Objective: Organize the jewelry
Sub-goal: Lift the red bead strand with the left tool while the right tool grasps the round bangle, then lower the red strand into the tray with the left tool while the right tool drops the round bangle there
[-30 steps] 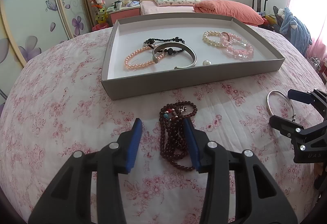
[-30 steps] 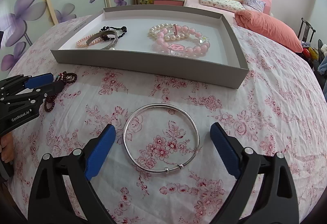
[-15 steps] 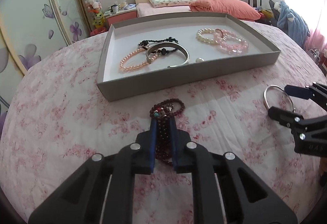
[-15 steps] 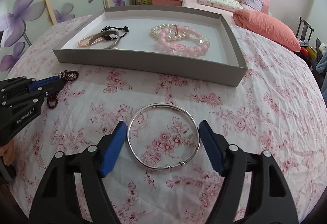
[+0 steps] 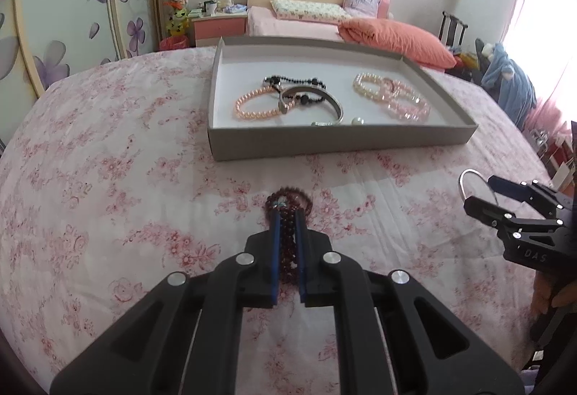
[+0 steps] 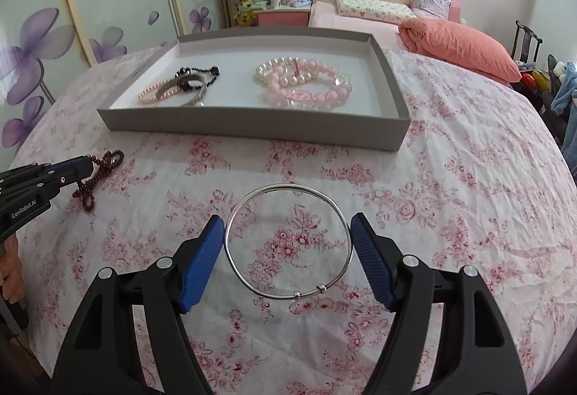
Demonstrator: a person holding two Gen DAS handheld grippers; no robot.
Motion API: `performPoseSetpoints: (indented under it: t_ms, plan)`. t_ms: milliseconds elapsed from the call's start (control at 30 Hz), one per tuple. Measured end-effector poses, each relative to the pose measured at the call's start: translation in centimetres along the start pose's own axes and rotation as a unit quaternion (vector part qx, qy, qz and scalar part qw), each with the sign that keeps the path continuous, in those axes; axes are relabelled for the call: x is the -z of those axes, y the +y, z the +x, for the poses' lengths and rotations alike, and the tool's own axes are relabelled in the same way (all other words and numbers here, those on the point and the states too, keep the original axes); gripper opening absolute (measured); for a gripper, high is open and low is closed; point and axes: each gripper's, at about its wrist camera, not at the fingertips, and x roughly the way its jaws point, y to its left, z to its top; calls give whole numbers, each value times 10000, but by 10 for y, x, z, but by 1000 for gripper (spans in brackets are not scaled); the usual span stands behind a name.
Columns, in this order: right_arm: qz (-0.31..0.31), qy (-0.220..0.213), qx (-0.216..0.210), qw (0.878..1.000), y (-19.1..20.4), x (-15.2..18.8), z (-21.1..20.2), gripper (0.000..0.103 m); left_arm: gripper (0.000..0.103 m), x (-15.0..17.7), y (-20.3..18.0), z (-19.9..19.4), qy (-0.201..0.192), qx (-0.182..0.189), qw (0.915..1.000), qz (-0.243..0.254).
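Note:
My left gripper [image 5: 287, 218] is shut on a dark red bead bracelet [image 5: 287, 239] and holds it just above the floral cloth; its loops hang down in the right wrist view [image 6: 97, 175]. My right gripper [image 6: 287, 232] has its blue pads against both sides of a thin silver bangle [image 6: 288, 240], which looks lifted slightly off the cloth. The bangle also shows in the left wrist view [image 5: 468, 184]. A grey tray [image 5: 339, 141] farther back holds several bracelets: peach pearls [image 5: 252, 105], a black bead strand, a metal cuff [image 5: 317, 99], pink and white beads [image 5: 396, 96].
The floral cloth covers a round table. The tray's front wall [image 6: 252, 126] stands between both grippers and the jewelry inside. A loose pearl [image 5: 357, 121] lies near the tray's front. A bed, a nightstand and wardrobe doors are behind.
My left gripper closed on the dark red bracelet and raised it a little. My right gripper's fingers narrowed from wide apart until they touch the silver bangle.

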Motion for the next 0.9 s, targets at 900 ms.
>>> performPoseSetpoints:
  t_ms: [900]
  plan:
    - [55, -2648, 158, 9642, 20, -20, -98, 72, 8, -23, -25, -79, -1457, 56, 9893, 83]
